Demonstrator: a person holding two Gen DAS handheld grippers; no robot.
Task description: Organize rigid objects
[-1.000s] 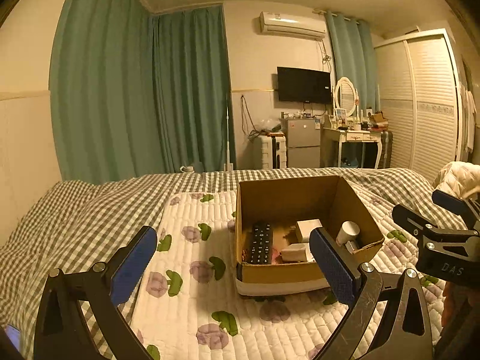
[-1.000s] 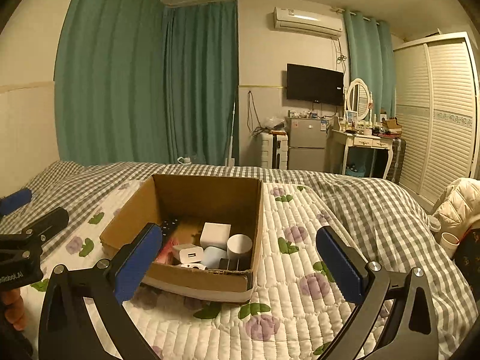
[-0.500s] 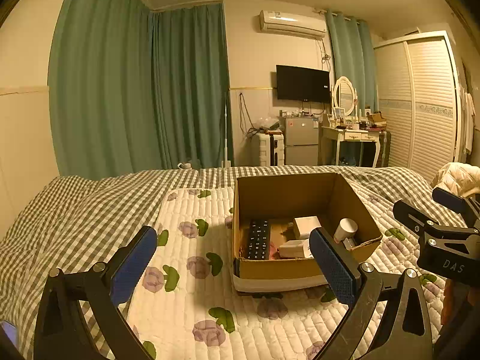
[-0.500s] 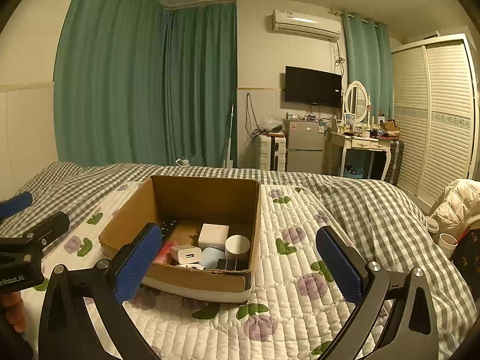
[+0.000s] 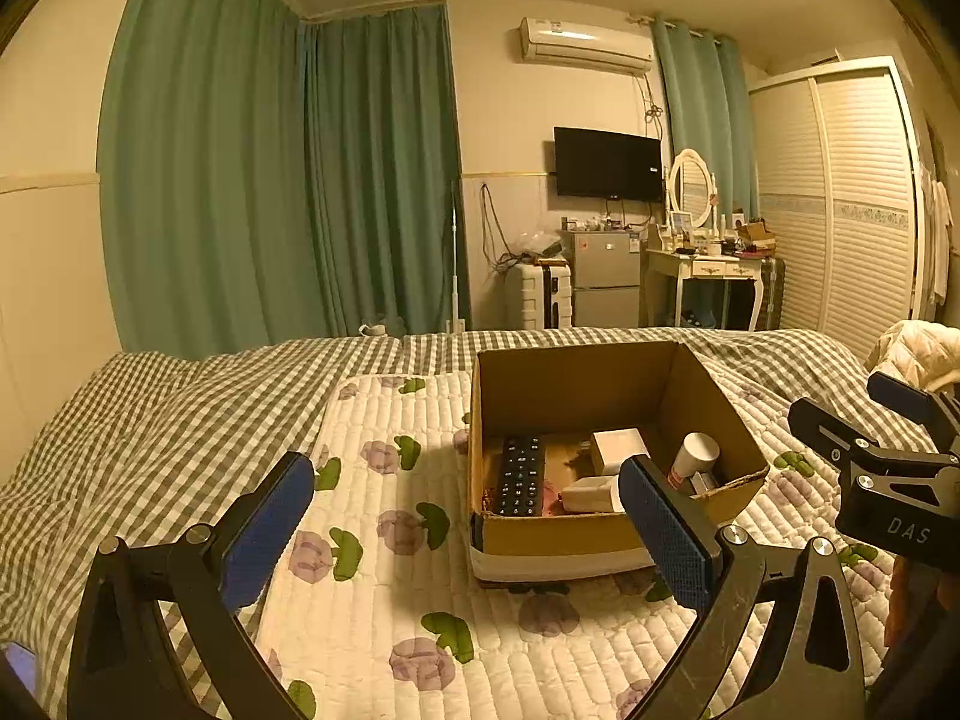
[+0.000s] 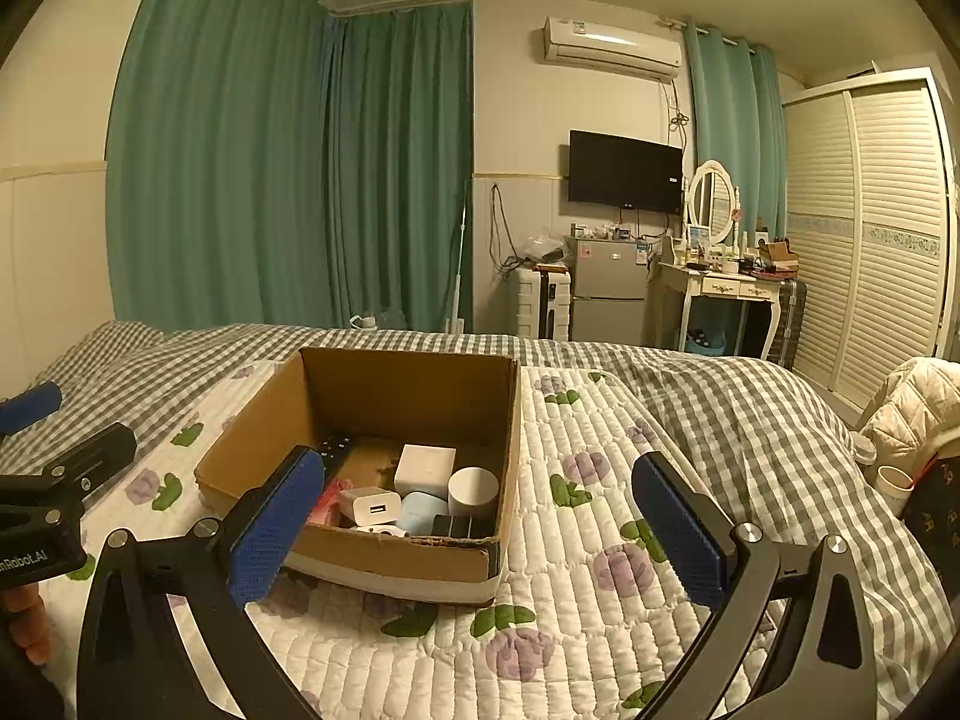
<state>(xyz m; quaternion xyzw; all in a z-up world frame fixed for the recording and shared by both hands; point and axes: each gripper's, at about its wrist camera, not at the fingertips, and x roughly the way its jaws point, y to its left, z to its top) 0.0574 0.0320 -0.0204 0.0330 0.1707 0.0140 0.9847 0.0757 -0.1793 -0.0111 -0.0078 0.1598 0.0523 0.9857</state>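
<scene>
Cardboard is what holds the task's things: an open brown cardboard box (image 6: pixel 384 480) sits on the white quilted mat with purple flowers (image 5: pixel 384 540), which lies over the green-and-white checked bed cover (image 5: pixel 150 438), toward the middle of the bed. Inside the box lie a long black remote control (image 5: pixel 521 474) along its left wall, a white square box (image 6: pixel 425 468), a white cylindrical container (image 6: pixel 473 489), a white USB charger plug (image 6: pixel 371 505), a pale blue rounded case (image 6: pixel 420 513), and something pink at the near left that is too hidden to name.

Both tools hover above the near edge of the bed, short of the box. The left tool (image 5: pixel 465 531) has its blue-padded fingers spread wide with nothing between them; the right tool (image 6: pixel 480 534) is likewise spread and holds nothing.

With the rigid things gathered in the box and none loose on the mat, the scene fits either a box waiting to be unpacked and sorted or one just filled. Any reach in would call for coming down over the near wall and closing on one item without nudging its close neighbours.

The bedding is soft and would give under the box. Beyond the far edge of the bed hang teal curtains (image 6: pixel 288 180), with a wall television (image 6: pixel 624 171), an air conditioner (image 6: pixel 612 48), a small fridge (image 6: pixel 606 297), a dressing table with an oval mirror (image 6: pixel 714 282) and a louvred white wardrobe (image 6: pixel 870 228).
</scene>
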